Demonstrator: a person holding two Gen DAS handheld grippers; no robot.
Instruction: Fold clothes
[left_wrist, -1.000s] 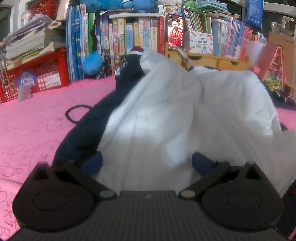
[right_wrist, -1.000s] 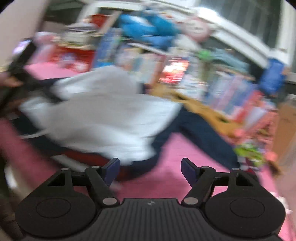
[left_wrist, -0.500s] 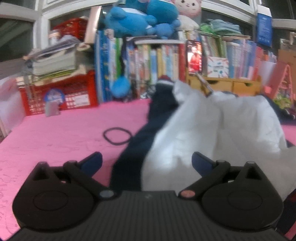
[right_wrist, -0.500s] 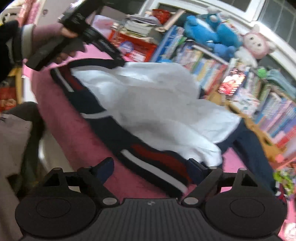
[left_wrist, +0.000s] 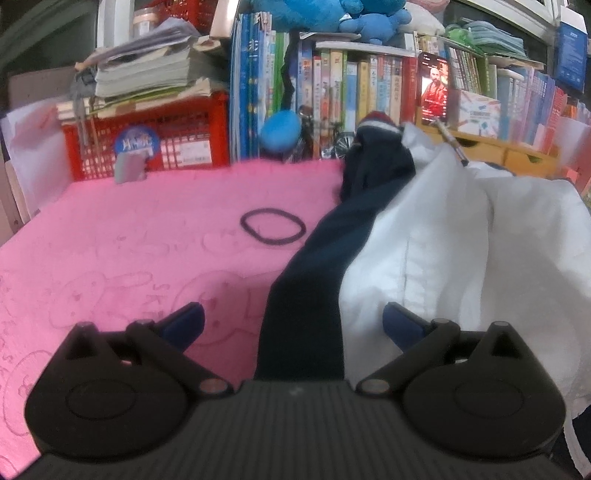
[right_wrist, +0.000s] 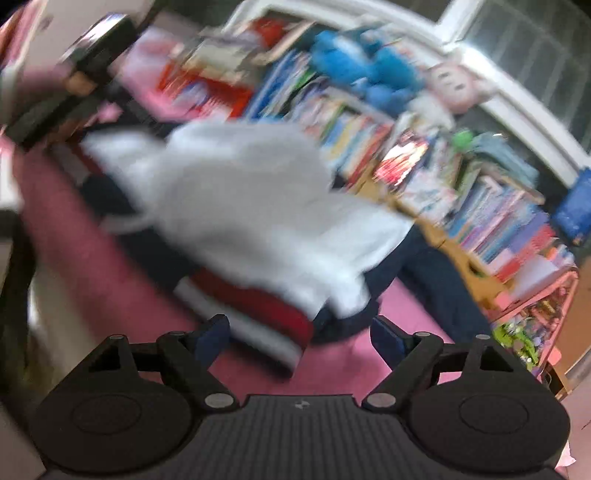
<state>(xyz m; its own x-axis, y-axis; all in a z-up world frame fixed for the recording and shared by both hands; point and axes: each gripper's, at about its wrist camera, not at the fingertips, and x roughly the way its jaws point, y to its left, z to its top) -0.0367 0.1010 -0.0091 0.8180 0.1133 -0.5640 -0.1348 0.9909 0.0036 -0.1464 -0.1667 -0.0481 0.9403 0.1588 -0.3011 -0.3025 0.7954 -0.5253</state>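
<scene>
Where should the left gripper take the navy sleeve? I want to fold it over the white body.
Judging by its pose, the sleeve lies flat between the open left gripper fingers; grip its near end, coming from the pink mat side.

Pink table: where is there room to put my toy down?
The pink table is bare on its left side, between the red crate, the black hair band and the left gripper. The right side is crowded: the white and navy jacket covers it.

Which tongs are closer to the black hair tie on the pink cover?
Left. The left tongs hover just short of the black hair tie, open. The right tongs sit by the jacket's striped hem; no tie shows there.
</scene>
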